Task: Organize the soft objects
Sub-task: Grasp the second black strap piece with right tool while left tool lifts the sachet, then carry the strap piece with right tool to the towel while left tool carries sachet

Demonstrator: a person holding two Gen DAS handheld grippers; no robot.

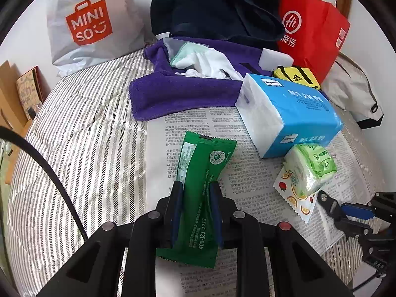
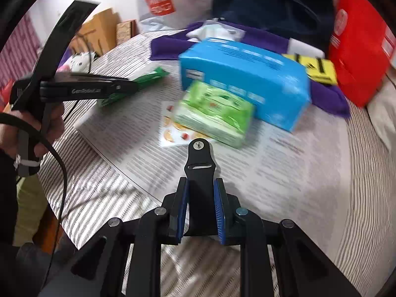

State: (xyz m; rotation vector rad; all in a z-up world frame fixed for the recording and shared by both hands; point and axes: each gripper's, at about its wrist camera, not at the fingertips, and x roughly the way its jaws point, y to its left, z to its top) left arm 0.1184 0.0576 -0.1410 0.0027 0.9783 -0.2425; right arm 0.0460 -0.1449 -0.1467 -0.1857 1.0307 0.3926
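Observation:
My left gripper (image 1: pixel 195 185) is shut on a long dark-green packet (image 1: pixel 205 163), which sticks out past the fingertips above a newspaper (image 1: pixel 247 173). My right gripper (image 2: pixel 201 182) is shut on a black strap (image 2: pixel 200 158) with a slot and a metal pin; its tip points at a light-green tissue pack (image 2: pixel 217 111). The strap (image 1: pixel 326 199) also shows at the lower right of the left wrist view. A large blue tissue pack (image 1: pixel 297 113) lies behind the light-green pack. A purple towel (image 1: pixel 173 91) carrying white cloth (image 1: pixel 205 64) lies further back.
A fruit-print sachet (image 1: pixel 294 195) lies under the light-green pack. At the back stand a white Miniso bag (image 1: pixel 91 24), a dark navy garment (image 1: pixel 210 7), a red paper bag (image 1: pixel 314 29) and a yellow pouch (image 1: pixel 297 76). Striped bedding (image 1: pixel 86 148) stretches left; boxes line its left edge.

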